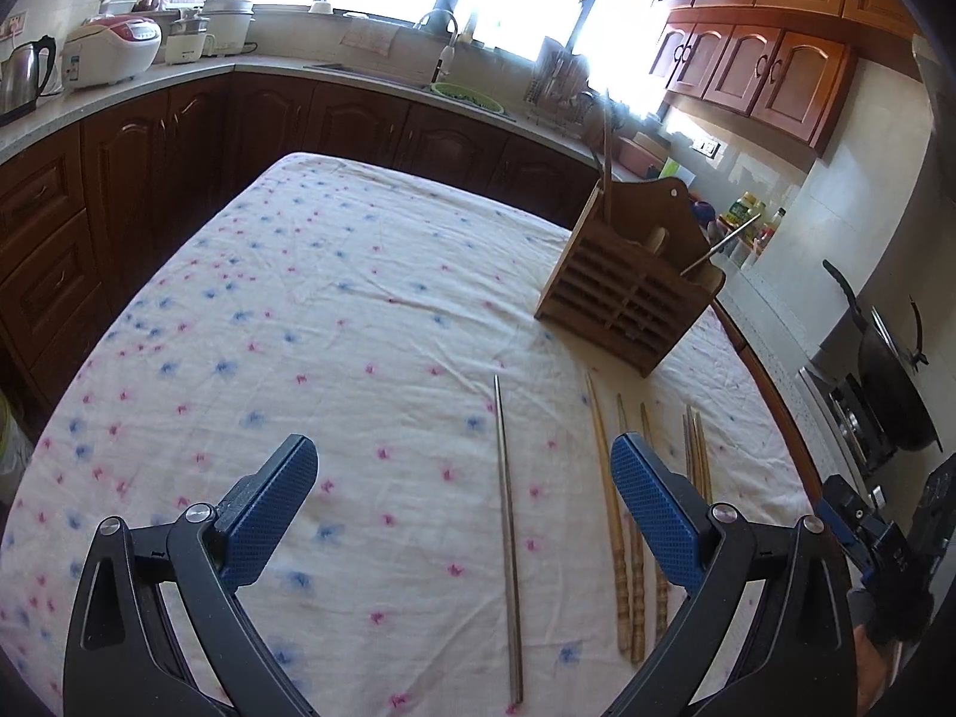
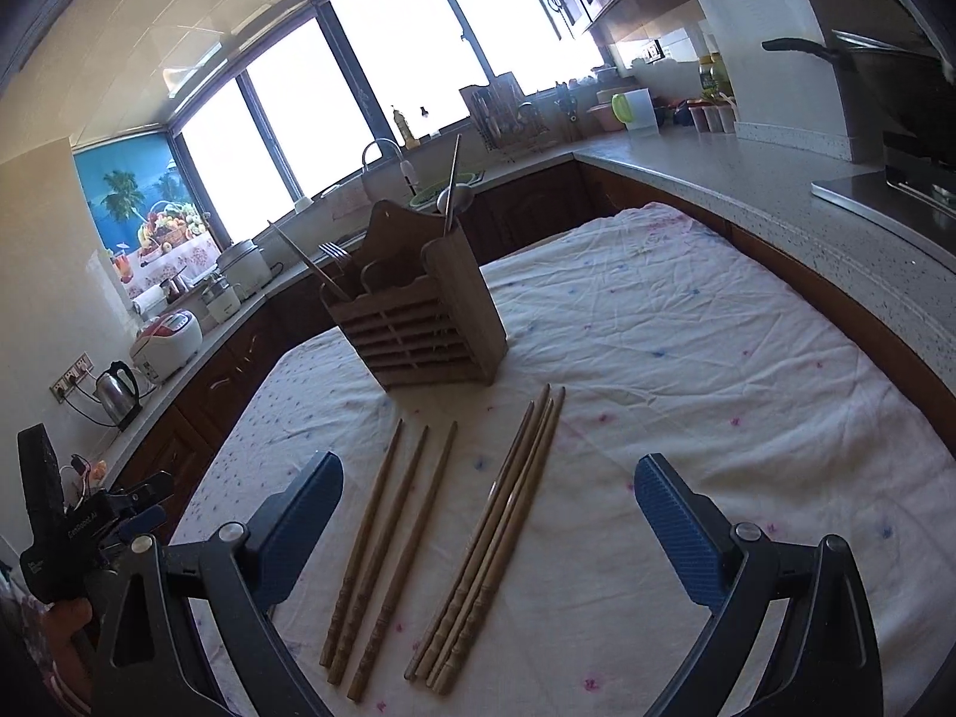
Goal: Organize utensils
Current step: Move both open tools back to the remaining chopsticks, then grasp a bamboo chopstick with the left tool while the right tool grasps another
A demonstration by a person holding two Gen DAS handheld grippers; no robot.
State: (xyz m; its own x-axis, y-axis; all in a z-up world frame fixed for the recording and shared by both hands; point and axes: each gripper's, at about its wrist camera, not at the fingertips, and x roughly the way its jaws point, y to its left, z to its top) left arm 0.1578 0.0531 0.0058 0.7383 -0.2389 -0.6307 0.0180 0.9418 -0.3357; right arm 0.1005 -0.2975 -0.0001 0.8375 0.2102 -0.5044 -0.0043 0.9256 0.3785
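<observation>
Left claw (image 1: 463, 466) is seen spread wide over the floral-clothed table (image 1: 334, 299), nothing between its pads. A metal chopstick (image 1: 508, 538) lies flat at 12 o'clock from it. Right claw (image 2: 489, 481) is likewise wide apart and empty, above seven wooden chopsticks (image 2: 442, 544) laid out flat. Wooden utensil holder (image 2: 430, 310) stands at 12 o'clock beyond them, with a fork (image 2: 336, 254) and spoon (image 2: 449, 194) upright inside.
</observation>
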